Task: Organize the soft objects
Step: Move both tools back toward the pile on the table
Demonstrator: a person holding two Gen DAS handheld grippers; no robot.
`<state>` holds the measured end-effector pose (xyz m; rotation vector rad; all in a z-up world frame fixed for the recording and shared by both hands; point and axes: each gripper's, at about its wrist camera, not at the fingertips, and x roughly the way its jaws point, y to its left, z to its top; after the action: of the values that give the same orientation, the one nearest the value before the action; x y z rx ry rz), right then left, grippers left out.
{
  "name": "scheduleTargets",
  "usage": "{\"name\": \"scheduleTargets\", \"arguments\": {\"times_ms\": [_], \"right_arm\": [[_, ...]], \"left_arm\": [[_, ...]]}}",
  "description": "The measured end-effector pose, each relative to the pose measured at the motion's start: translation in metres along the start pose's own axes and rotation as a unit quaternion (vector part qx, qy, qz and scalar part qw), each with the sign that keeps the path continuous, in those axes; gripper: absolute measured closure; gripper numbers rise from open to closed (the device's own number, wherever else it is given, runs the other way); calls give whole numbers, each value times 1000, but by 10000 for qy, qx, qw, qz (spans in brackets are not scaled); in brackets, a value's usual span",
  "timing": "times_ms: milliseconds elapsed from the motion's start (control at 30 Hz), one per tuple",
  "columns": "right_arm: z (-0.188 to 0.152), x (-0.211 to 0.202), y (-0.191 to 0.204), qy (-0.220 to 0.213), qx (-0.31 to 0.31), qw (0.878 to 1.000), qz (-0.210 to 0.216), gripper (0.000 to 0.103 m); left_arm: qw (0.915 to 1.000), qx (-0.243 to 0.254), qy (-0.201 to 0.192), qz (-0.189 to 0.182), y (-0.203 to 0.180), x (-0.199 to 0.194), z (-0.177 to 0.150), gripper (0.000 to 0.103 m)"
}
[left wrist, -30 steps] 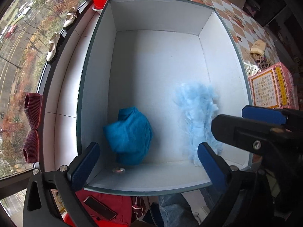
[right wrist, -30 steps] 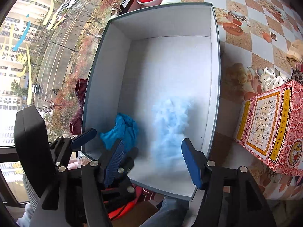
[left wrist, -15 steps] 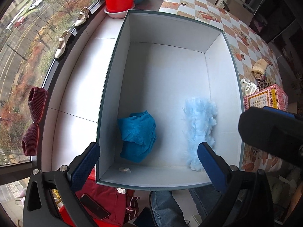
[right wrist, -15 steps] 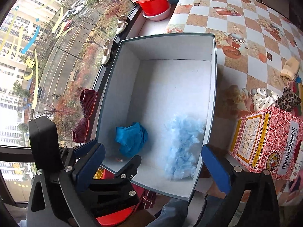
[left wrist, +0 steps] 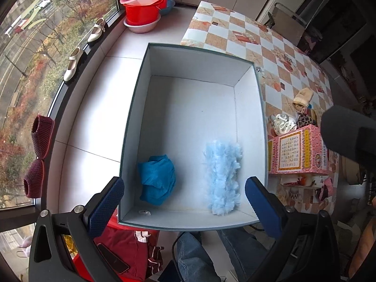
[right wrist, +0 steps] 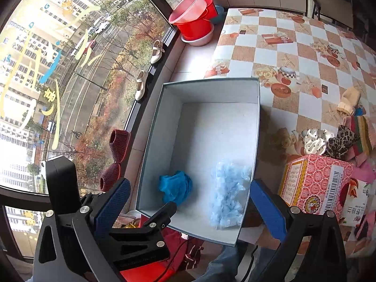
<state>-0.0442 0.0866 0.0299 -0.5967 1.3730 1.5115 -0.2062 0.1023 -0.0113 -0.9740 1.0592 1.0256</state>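
Note:
An open white box (left wrist: 131, 108) (right wrist: 150, 141) holds two soft things near its front wall: a crumpled teal cloth (left wrist: 157, 178) (right wrist: 175, 186) on the left and a fluffy light-blue piece (left wrist: 223, 176) (right wrist: 228, 193) on the right. My left gripper (left wrist: 184, 203) hangs open well above the box's front edge, nothing between its fingers. My right gripper (right wrist: 189, 208) is also open wide and empty, above the box's front. On the checkered table to the right lie more soft items: a white dotted scrunchie (left wrist: 283, 123) (right wrist: 315, 141), a leopard one (right wrist: 342, 142) and a beige mitten (left wrist: 303, 97) (right wrist: 349, 101).
A pink patterned carton (left wrist: 298, 150) (right wrist: 317, 183) stands right of the box. Stacked red and pink basins (left wrist: 143, 7) (right wrist: 195, 16) sit at the back. Shoes (left wrist: 72, 63) and maroon slippers (left wrist: 38, 155) line the window ledge. A person's jeans-clad legs (left wrist: 195, 256) and red cloth (left wrist: 124, 249) are below.
Both grippers have risen away from the box, so it looks smaller and more of the table shows. The right gripper's jaws widened and let go of the fluffy blue piece, which now lies in the box.

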Motion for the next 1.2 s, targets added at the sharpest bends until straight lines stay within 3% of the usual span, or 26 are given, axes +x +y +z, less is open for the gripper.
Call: {"name": "scheduleTargets", "arguments": {"times_ms": [267,567,933,1200], "right_arm": [[4,-49,-35,-439,467,9979,28,0],[-15,-96,-119,-819,1423,9863,-168,0],[-69,-130,-231,-1071,2747,9538,-573,0],[-103,-129,-301,-932,3499,9286,-809,1]], "left_arm": [[9981,511,-80,-332,-59,-15,20,0],[9889,1255,145,-777,-149,-10,22,0],[9719,2107,424,-955,-249,8,24,0],[9734,2053,554,-855,-294,33,61,0]]}}
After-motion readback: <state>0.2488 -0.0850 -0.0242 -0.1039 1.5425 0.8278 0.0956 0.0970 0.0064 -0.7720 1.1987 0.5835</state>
